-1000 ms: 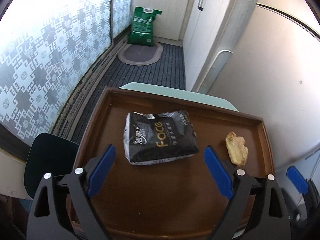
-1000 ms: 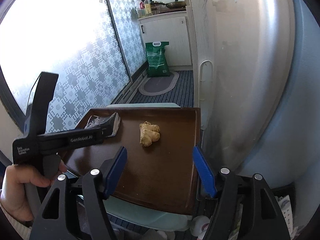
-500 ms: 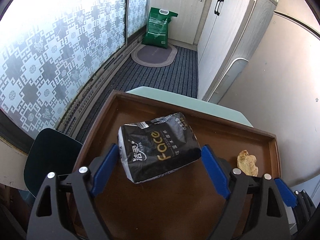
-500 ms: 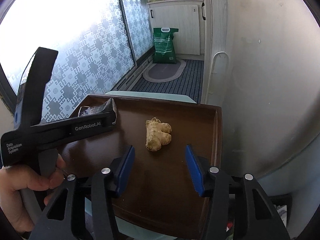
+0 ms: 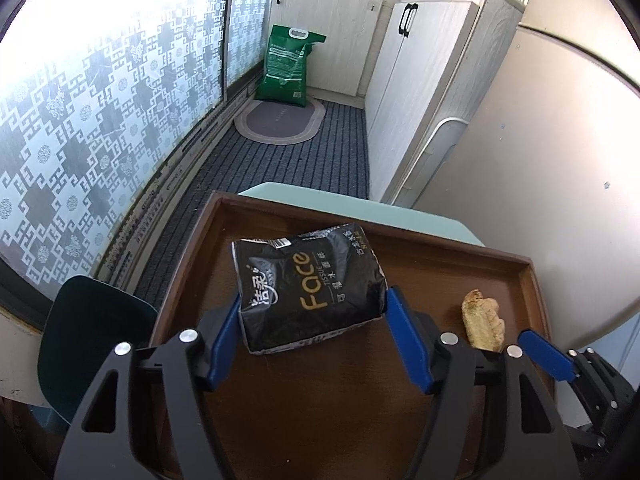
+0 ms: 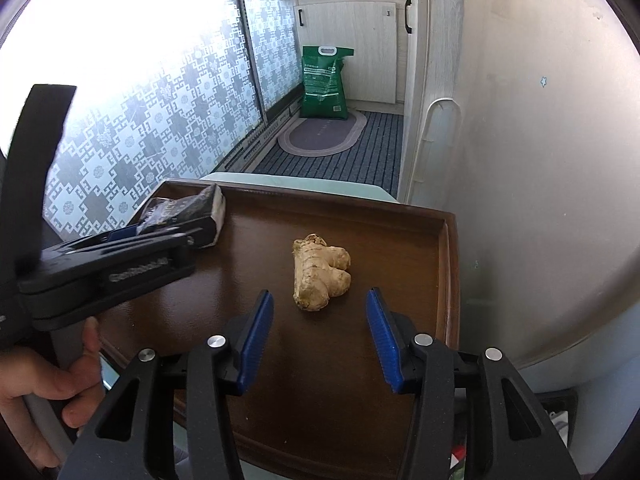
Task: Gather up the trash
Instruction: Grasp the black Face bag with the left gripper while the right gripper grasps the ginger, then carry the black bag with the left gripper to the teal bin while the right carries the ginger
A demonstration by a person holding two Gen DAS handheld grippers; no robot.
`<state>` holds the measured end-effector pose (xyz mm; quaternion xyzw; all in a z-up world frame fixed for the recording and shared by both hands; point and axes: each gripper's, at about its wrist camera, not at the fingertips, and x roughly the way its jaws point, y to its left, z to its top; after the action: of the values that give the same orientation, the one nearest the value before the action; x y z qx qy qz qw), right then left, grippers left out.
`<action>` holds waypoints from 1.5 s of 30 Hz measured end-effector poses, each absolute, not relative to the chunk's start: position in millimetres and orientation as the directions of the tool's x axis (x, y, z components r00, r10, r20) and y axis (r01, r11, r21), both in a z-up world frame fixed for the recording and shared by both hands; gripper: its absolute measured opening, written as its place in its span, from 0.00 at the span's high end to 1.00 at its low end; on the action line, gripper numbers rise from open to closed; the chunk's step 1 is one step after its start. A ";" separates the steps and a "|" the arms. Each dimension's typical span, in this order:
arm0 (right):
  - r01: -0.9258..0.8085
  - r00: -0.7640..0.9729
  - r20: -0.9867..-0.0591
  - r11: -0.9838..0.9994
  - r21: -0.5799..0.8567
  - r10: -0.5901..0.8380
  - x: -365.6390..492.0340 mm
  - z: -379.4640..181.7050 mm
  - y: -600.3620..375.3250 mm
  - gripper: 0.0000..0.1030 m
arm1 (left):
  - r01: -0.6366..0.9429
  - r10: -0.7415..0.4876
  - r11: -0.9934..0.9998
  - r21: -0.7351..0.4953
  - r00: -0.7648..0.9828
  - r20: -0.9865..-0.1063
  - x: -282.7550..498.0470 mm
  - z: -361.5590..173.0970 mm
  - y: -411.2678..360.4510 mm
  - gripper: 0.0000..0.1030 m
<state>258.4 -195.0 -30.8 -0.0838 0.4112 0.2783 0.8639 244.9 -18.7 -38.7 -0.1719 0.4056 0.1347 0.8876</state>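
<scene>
A brown tray (image 5: 528,280) is sitting on a pale green surface (image 5: 352,208) in a narrow room, with a patterned window (image 5: 80,128) on the left and a pale wall (image 5: 540,168) on the right.

The left gripper (image 5: 312,312) is reaching down over the near left part of the tray. Its jaws have just been closing, and a black tissue pack (image 5: 304,284) is lying between them. The blue pads (image 5: 226,332) are standing at the pack's two sides, about level with its near half, and appear to be just meeting it; whether they are pressing on it is hard to tell. The pack is resting on the tray, slightly crumpled, with its far end pointing away.

The right gripper (image 6: 320,316) is hovering over the near right part of the tray. Its jaws are standing about half open, having narrowed a moment ago, and are holding nothing. A piece of ginger (image 6: 320,272) is lying on the tray just beyond the fingertips, in line with the gap but not between the pads. It is well apart from the pack, to its right.

In the right wrist view, a hand (image 6: 44,392) is gripping the left gripper's handle at the near left.

Far down the room, a green bag (image 5: 290,68) is leaning against white cabinets (image 5: 332,32), behind an oval mat (image 5: 280,122) on the striped floor.
</scene>
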 end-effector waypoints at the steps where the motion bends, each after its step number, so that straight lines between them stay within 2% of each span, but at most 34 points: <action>1: -0.545 0.508 -0.757 0.834 0.086 0.411 258.8 -30.9 -194.6 0.52 | -0.373 0.093 0.905 -0.204 0.643 -0.760 243.1 -36.9 -18.3 0.32; 10: -0.537 0.517 -0.763 0.841 0.064 0.388 261.7 -32.0 -182.1 0.54 | -0.295 0.008 0.906 -0.302 0.727 -0.687 221.8 -12.8 -6.9 0.32; 23: -0.520 0.540 -0.780 0.854 -0.014 0.316 263.3 -36.4 -164.0 0.57 | -0.148 -0.074 0.900 -0.410 0.876 -0.477 147.2 18.1 27.2 0.32; 27: -0.504 0.544 -0.777 0.864 0.002 0.319 266.5 -38.2 -162.6 0.59 | -0.143 -0.066 0.901 -0.410 0.888 -0.455 132.0 15.8 40.7 0.32; 31: -0.500 0.540 -0.777 0.866 0.013 0.323 268.1 -38.4 -162.0 0.66 | -0.146 -0.045 0.897 -0.417 0.909 -0.415 115.4 15.4 58.3 0.32; 38: -0.481 0.551 -0.774 0.876 0.012 0.313 269.6 -36.7 -165.0 0.67 | -0.152 -0.013 0.912 -0.381 0.917 -0.399 94.2 18.2 82.0 0.31; 45: -0.483 0.557 -0.754 0.874 0.046 0.348 262.0 -23.0 -152.0 0.68 | -0.151 -0.014 0.905 -0.398 0.924 -0.382 76.4 18.3 105.9 0.31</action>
<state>262.0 -152.0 -23.0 -0.0832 0.4070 0.2365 0.8784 76.4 105.9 18.3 -0.2152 0.1916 0.0357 0.9569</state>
